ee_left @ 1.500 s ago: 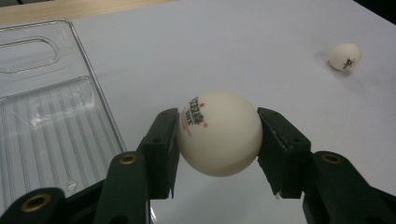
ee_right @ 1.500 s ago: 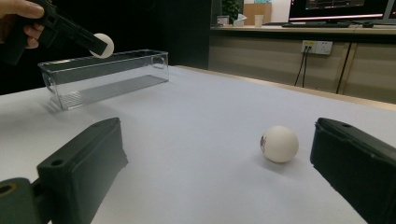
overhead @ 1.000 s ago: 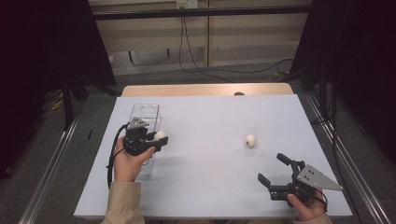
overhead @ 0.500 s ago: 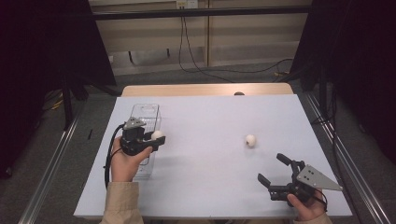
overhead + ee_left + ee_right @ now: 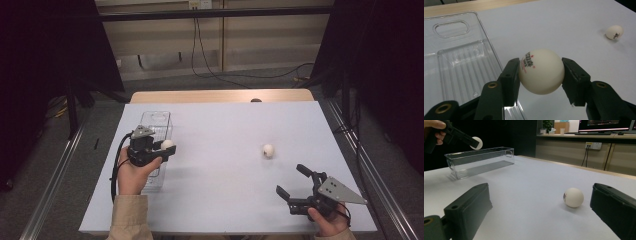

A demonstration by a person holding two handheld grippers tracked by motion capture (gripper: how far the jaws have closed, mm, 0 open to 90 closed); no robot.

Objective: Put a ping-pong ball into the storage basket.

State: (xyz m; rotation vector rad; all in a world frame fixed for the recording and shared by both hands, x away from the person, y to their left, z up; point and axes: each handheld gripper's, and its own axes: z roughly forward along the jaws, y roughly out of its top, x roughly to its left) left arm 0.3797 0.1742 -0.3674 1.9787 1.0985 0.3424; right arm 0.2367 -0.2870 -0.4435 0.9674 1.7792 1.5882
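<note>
My left gripper (image 5: 167, 147) is shut on a white ping-pong ball (image 5: 541, 71) with red print, and both pads press on its sides. It hangs over the right-hand rim of a clear plastic bin (image 5: 151, 120) at the table's left, and the bin (image 5: 451, 27) has nothing lying in it. A second white ball (image 5: 268, 150) rests on the table right of centre. My right gripper (image 5: 291, 179) stands open near the front right edge, low over the table. That second ball (image 5: 573, 197) lies a little ahead of its jaws, apart from them.
The pale table top (image 5: 225, 125) ends in a wooden strip (image 5: 220, 95) at the far side. Dark curtains and metal rails flank the table. Cables lie on the floor beyond it.
</note>
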